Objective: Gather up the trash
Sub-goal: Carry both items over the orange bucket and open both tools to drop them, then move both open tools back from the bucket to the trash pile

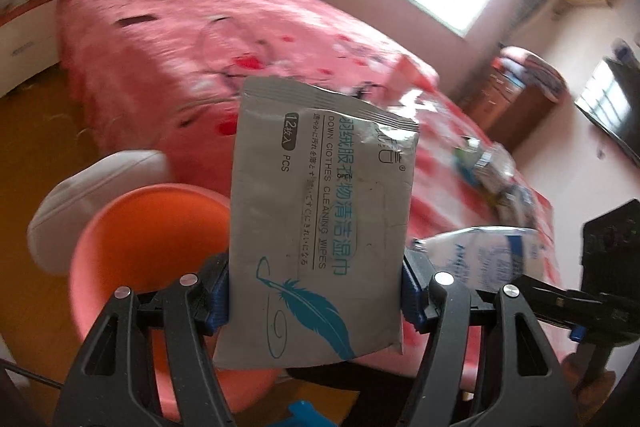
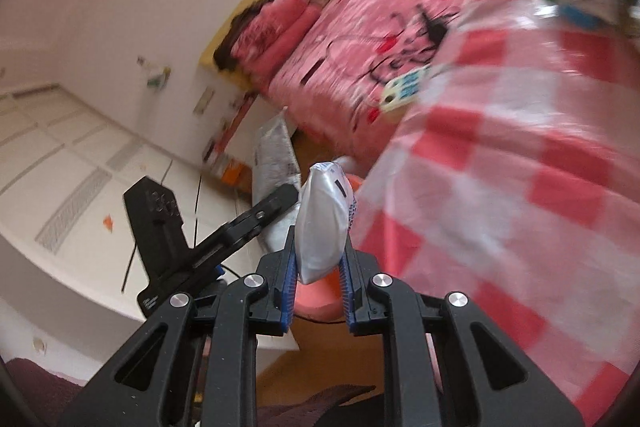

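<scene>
Grey foil wipes pack (image 1: 320, 219) sits clamped edge-on across its width in the left gripper (image 1: 314, 297); light, floppy, slick, so it could slide. Right gripper (image 2: 320, 267) pinches a small silver-white pouch (image 2: 324, 223) at its lower end. Orange bin (image 1: 156, 263) lies just below both. Pink bed (image 1: 224, 39) beyond carries more wrappers (image 1: 486, 167) near its foot edge; nothing blocks the drop.

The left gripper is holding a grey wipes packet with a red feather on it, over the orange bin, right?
Not quite: the feather is blue, not red. The left wrist view shows the left gripper clamped on the grey wipes packet, with a blue feather printed near its lower end. The orange bin sits just behind and below the packet, as you said.
</scene>
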`<state>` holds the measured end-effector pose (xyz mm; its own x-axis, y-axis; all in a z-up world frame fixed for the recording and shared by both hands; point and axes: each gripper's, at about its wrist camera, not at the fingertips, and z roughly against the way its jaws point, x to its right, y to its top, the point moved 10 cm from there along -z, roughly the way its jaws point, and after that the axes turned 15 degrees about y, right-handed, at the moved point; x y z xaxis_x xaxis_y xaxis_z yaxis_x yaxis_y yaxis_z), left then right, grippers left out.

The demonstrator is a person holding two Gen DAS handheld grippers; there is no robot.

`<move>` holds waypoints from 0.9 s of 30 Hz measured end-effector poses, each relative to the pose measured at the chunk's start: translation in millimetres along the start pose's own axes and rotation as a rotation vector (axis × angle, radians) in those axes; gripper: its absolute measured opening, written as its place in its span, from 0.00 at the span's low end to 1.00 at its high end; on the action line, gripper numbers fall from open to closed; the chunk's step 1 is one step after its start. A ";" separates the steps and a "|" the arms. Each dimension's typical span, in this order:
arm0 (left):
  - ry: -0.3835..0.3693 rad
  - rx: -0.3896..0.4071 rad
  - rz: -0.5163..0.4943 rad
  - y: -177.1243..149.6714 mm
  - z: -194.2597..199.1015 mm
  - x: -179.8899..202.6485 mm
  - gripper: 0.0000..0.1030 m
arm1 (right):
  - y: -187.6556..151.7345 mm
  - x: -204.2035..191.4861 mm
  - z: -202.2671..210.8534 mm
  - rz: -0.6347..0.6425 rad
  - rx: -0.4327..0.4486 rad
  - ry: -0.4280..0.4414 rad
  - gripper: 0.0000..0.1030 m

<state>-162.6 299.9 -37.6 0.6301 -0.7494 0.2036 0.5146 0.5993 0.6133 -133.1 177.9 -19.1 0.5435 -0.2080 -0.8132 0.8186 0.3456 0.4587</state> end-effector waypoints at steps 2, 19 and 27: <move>0.034 -0.013 0.030 -2.0 -6.1 -21.9 0.65 | -3.1 -5.1 -18.7 0.014 -0.044 0.002 0.19; 0.186 -0.145 0.136 -42.7 -49.9 -105.0 0.76 | -32.3 -6.4 -109.7 0.088 -0.240 -0.094 0.49; 0.215 -0.123 0.111 -39.9 -44.6 -101.6 0.83 | -17.9 5.2 -61.0 0.129 -0.089 -0.196 0.79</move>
<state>-221.3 364.7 -116.8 0.7890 -0.6078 0.0898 0.4938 0.7142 0.4961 -156.2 226.5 -53.4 0.6750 -0.3277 -0.6610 0.7254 0.4579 0.5138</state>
